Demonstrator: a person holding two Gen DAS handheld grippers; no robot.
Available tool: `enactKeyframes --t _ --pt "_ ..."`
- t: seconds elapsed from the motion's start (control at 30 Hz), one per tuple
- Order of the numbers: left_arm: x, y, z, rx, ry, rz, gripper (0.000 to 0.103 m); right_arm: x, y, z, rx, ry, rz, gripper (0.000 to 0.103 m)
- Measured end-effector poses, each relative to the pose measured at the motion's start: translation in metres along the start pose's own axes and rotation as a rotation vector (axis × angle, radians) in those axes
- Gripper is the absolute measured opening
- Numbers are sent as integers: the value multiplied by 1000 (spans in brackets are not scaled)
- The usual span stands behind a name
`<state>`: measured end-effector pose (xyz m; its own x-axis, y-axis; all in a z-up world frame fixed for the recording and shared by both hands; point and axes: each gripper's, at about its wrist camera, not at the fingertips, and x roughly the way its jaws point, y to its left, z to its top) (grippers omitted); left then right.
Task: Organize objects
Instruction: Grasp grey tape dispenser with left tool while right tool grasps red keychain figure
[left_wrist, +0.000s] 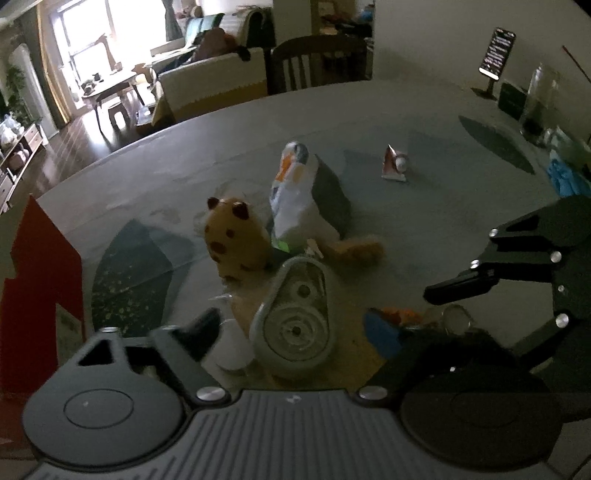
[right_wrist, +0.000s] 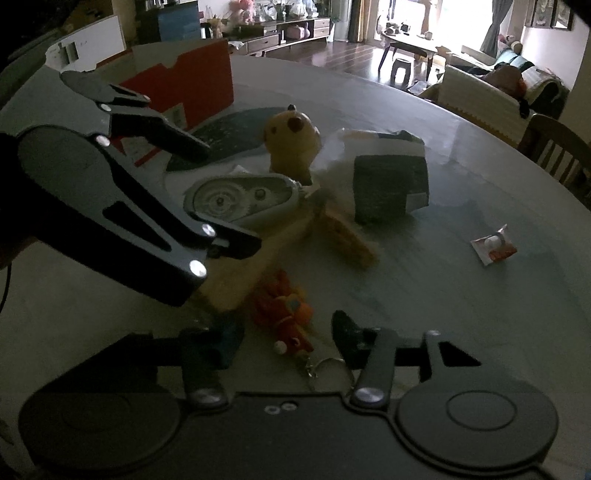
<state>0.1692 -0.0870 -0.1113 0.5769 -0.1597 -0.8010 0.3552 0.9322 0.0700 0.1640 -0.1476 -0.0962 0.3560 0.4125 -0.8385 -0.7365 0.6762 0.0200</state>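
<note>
we had barely begun — plush toy (left_wrist: 236, 236), tape dispenser (left_wrist: 295, 314) and keychain (right_wrist: 284, 317) lay loose; left gripper (left_wrist: 291, 325) and right gripper (right_wrist: 288, 339) gaped, empty.

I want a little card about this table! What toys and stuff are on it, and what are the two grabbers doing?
surface: round table
plush toy: yellow with brown ears, standing near the middle
gadget: grey teardrop-shaped case with round wheels inside, lying flat beside the plush
keychain: orange-red figure with a metal ring, lying between the right gripper's jaws
bag: white crumpled packet behind the gadget
small wrapper: red and white, alone to one side
box: red carton at the table's edge
left gripper: jaws open, above the gadget
right gripper: jaws open
</note>
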Motion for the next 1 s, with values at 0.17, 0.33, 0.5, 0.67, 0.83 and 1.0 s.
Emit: enactKeyframes --t 0.17,0.33,0.5,0.67,0.83,1.0 --pt "1 1 -2 -8 9 -8 51 0 0 -1 14 9 12 32" --pt "-3 2 -4 -27 2 -16 51 -6 -1 -2 41 -4 -3 22" --pt "-10 5 -10 -53 -4 -35 51 -20 -7 -3 106 -19 -18 9" --pt "-18 8 -17 -79 -11 -44 51 -30 -10 -9 153 -22 -20 6" --pt "-24 13 -25 -97 -15 -53 51 -31 -8 -12 158 -20 -22 20" --pt "-24 14 -28 -97 -12 -51 51 -25 -10 -11 160 -7 -13 43"
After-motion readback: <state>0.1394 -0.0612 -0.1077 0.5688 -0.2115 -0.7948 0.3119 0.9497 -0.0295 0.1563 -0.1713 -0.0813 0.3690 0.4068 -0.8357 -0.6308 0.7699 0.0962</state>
